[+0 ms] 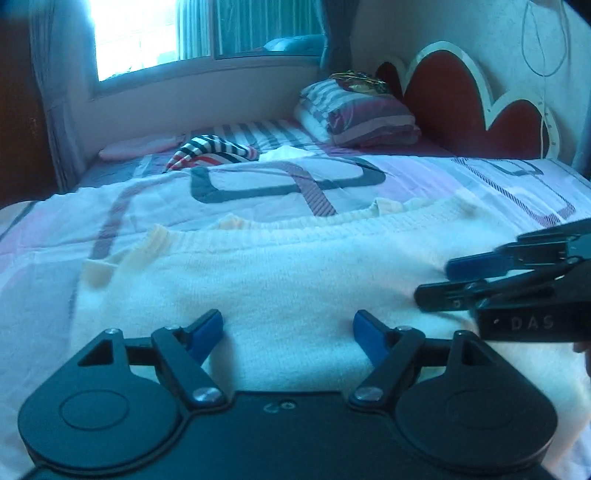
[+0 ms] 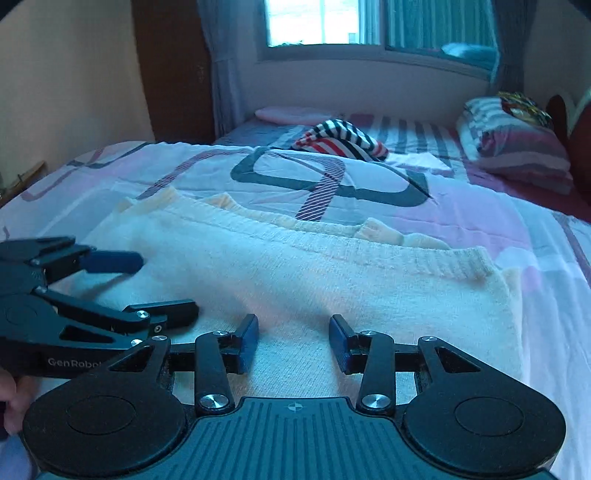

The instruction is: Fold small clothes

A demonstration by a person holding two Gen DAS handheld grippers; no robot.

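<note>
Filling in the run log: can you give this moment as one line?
stage: fold pending | white knit sweater: flat on bed | left tongs: open, empty | right tongs: open, empty | striped garment: untouched

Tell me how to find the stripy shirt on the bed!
Start at the window and drop to the bed below. The stripy shirt lies bunched beyond the cream sweater. Only it has navy, white and red stripes.

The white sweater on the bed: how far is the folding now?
Done: the white sweater lies flat, with cream layers showing at its far edge. In hand: nothing; the left gripper and right gripper hover open over it. Left: finishing it, then the striped garment.
</note>
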